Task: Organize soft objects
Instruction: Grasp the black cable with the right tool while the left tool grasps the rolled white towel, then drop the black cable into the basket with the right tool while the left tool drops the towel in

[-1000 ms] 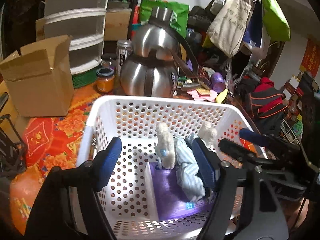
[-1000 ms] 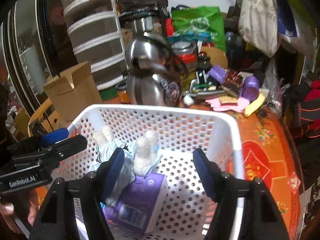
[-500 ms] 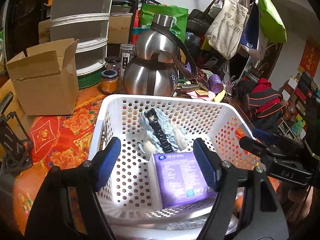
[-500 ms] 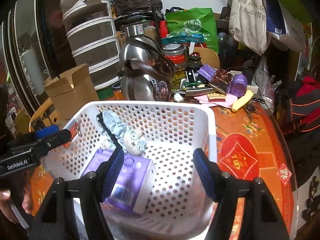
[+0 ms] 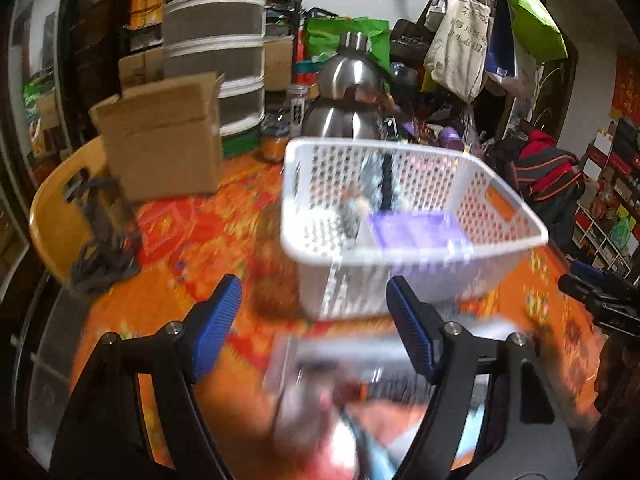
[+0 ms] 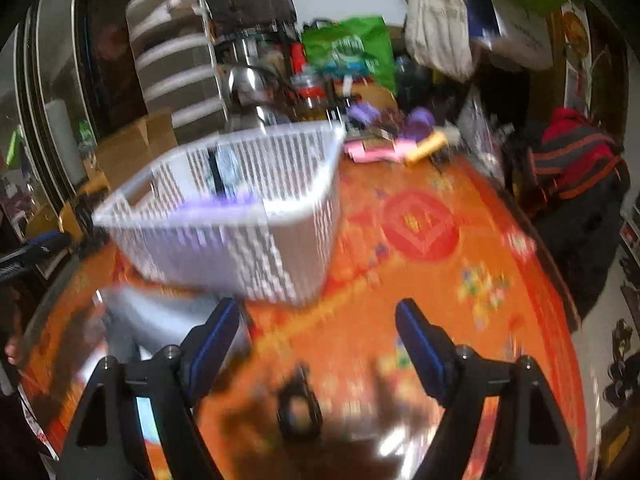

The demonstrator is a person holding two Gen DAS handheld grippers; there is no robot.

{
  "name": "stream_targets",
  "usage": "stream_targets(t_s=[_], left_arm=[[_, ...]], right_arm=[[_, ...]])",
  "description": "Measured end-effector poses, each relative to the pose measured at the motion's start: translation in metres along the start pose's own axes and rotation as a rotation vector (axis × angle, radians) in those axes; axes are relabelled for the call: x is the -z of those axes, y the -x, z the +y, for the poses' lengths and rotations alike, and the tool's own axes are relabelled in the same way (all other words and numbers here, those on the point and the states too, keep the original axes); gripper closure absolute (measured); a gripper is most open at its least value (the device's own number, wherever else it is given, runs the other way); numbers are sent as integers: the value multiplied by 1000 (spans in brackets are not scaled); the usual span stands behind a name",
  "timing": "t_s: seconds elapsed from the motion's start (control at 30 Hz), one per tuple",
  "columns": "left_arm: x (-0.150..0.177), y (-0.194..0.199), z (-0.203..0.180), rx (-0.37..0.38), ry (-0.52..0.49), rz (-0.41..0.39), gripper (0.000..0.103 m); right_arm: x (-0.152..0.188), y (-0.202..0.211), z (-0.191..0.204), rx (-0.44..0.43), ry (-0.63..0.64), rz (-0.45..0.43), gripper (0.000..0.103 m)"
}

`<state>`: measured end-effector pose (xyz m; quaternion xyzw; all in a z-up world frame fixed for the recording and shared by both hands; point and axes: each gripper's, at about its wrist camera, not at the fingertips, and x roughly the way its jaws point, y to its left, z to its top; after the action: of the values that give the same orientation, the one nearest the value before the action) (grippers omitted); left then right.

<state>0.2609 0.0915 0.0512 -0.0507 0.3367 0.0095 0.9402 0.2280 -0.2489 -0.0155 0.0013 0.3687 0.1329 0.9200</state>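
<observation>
A white perforated basket (image 5: 400,264) stands on the orange patterned tablecloth (image 5: 192,240); it also shows in the right wrist view (image 6: 248,240). Inside lie a purple tissue pack (image 5: 412,228) and a grey-blue soft toy with a dark strap (image 5: 380,184). My left gripper (image 5: 314,324) is open and empty, pulled back in front of the basket. My right gripper (image 6: 318,340) is open and empty, in front of the basket and to its right. Both views are motion-blurred. A blurred grey-red object (image 5: 352,400) lies just under the left gripper.
A cardboard box (image 5: 160,140) stands at the left, a steel kettle (image 5: 348,100) behind the basket, stacked drawers (image 5: 216,48) at the back. A wooden chair back (image 5: 60,208) is at the left edge. Clutter and bags fill the far right. A small dark ring-like object (image 6: 298,408) lies near the right gripper.
Both grippers have pulled back and away from over the basket, which now appears farther off. The toy and tissue pack stay in the basket. The views have become blurred with motion.
</observation>
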Motion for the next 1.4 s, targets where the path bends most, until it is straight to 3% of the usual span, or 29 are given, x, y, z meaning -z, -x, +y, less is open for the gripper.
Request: stream_targets(t_s=[0.2, 0.43, 0.77, 1.1, 1.17, 1.2, 1.4], left_arm=[[69, 18, 19, -18, 35, 46, 30], [120, -6, 32, -25, 47, 143, 30], [132, -34, 29, -22, 21, 221, 31], [131, -39, 27, -19, 8, 223, 61], [131, -38, 25, -20, 1, 221, 67], [131, -38, 24, -15, -3, 221, 72], [134, -34, 18, 1, -28, 218, 72]], right_arm=[[42, -14, 11, 35, 52, 60, 23], [56, -27, 16, -2, 59, 91, 23], [55, -38, 24, 21, 81, 148, 24], [55, -47, 31, 52, 132, 173, 48], [54, -47, 31, 50, 135, 167, 65], [54, -46, 31, 48, 135, 164, 66], [53, -45, 31, 33, 129, 149, 67]])
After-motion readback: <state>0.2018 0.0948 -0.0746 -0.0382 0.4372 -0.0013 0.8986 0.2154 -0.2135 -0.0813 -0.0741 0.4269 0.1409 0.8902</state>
